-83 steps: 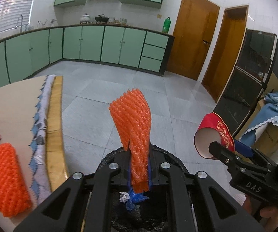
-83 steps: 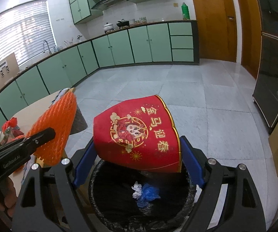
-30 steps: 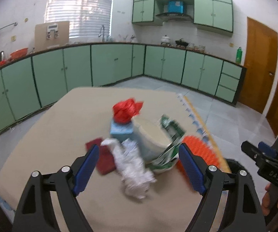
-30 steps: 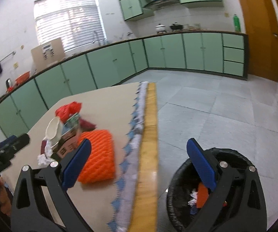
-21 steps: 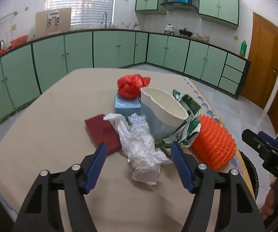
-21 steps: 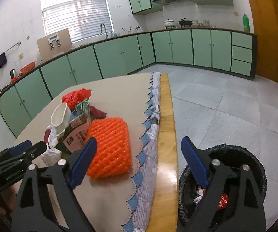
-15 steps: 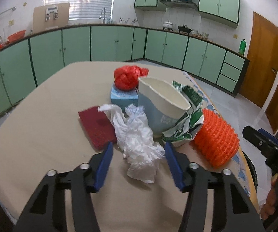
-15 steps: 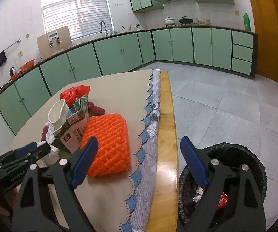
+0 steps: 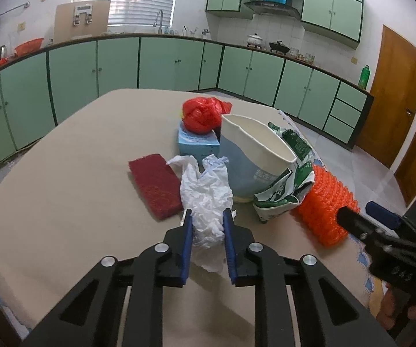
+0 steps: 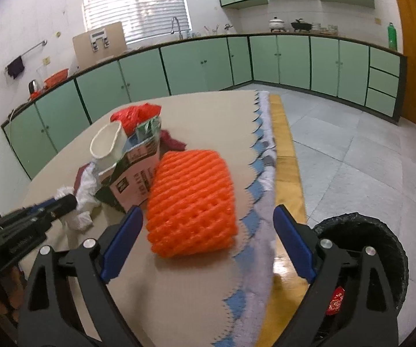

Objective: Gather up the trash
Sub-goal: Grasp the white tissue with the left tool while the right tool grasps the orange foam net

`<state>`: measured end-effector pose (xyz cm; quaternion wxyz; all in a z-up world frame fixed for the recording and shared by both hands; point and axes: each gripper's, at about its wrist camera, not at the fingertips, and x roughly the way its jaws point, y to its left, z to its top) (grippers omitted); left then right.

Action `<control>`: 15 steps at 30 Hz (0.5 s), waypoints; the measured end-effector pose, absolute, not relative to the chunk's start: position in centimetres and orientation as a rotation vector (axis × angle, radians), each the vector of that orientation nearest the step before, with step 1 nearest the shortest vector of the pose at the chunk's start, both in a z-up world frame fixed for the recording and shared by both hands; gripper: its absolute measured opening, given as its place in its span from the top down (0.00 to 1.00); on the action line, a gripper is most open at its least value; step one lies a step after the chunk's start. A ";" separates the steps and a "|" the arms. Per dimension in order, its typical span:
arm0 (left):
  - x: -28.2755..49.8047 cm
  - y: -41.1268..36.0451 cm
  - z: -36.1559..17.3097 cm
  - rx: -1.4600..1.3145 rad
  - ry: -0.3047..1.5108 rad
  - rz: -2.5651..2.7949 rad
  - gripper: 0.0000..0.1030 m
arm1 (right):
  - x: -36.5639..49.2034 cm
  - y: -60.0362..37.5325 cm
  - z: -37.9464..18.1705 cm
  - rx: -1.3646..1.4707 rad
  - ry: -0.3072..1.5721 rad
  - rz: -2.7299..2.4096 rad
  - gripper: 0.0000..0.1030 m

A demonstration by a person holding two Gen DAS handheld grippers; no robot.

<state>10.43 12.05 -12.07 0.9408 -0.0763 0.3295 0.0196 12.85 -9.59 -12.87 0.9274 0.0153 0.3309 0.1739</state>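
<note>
A pile of trash lies on the beige table (image 9: 63, 190). My left gripper (image 9: 208, 217) is shut on a crumpled white plastic bag (image 9: 208, 190), its blue pads pressed on both sides. Beside the bag are a dark red scouring pad (image 9: 155, 185), a white paper cup (image 9: 254, 162), a green and white carton (image 9: 291, 185), a light blue box (image 9: 196, 144), a red plastic bag (image 9: 202, 112). My right gripper (image 10: 208, 217) is open and empty, its fingers spread on either side of an orange foam net (image 10: 192, 199). A black-lined trash bin (image 10: 364, 251) stands on the floor at the right.
The table's scalloped cloth edge (image 10: 262, 173) and wooden rim (image 10: 286, 156) run along the right. Tiled floor (image 10: 352, 156) lies beyond. Green cabinets (image 9: 164, 63) line the walls. Inside the bin a red item (image 10: 335, 303) shows.
Both grippers let their trash go into the bin and turned back to the table. My left gripper closed in on the white plastic bag and shut on it. My right gripper moved closer to the orange net.
</note>
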 end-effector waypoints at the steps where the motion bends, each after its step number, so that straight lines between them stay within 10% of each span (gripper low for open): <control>1: 10.3 12.1 -12.1 -0.155 0.672 0.041 0.81 | 13.0 -9.3 -13.1 0.027 0.688 0.356 0.13; 7: 10.1 12.7 -12.1 -0.162 0.678 0.040 0.81 | 14.0 -8.9 -13.6 0.027 0.725 0.355 0.14; 15: 9.9 12.5 -11.2 -0.158 0.650 0.037 0.82 | 13.9 -9.1 -13.8 0.037 0.766 0.417 0.51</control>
